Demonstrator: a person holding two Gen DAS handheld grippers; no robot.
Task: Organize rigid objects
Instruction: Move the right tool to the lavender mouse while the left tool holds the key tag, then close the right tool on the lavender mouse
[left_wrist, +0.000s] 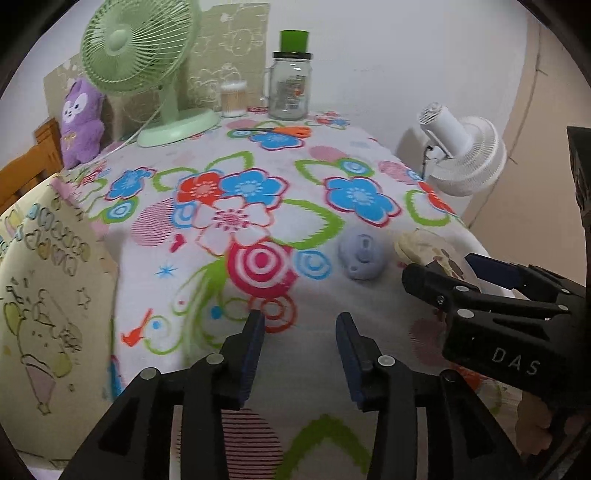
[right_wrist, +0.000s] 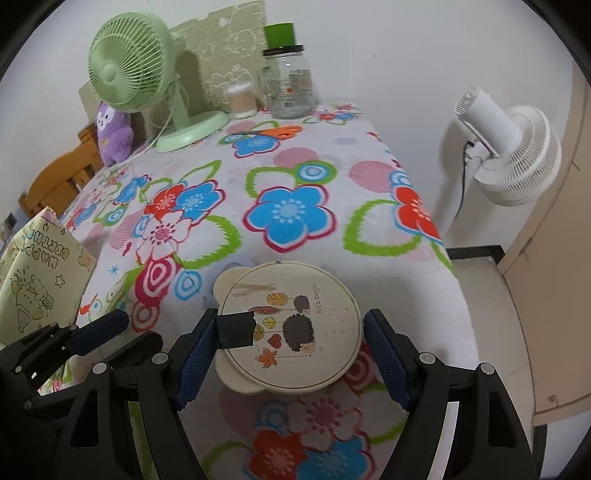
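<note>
A round cream container with a hedgehog lid (right_wrist: 291, 328) lies on the flowered tablecloth (right_wrist: 288, 214) between the fingers of my right gripper (right_wrist: 291, 354), which is open around it; a black tape piece sits on its left rim. It shows partly in the left wrist view (left_wrist: 424, 247) behind the right gripper (left_wrist: 461, 273). A small lavender rounded object (left_wrist: 362, 257) lies just left of the container. My left gripper (left_wrist: 300, 325) is open and empty above the cloth, left of both.
A green fan (left_wrist: 136, 55), a purple plush (left_wrist: 79, 122), a glass jar with a green cup on top (left_wrist: 290, 85), a toothpick jar (left_wrist: 233, 99) and orange scissors (left_wrist: 284, 131) stand at the table's far end. A paper gift bag (left_wrist: 40, 295) is at left, a white fan (left_wrist: 465, 155) beyond the right edge.
</note>
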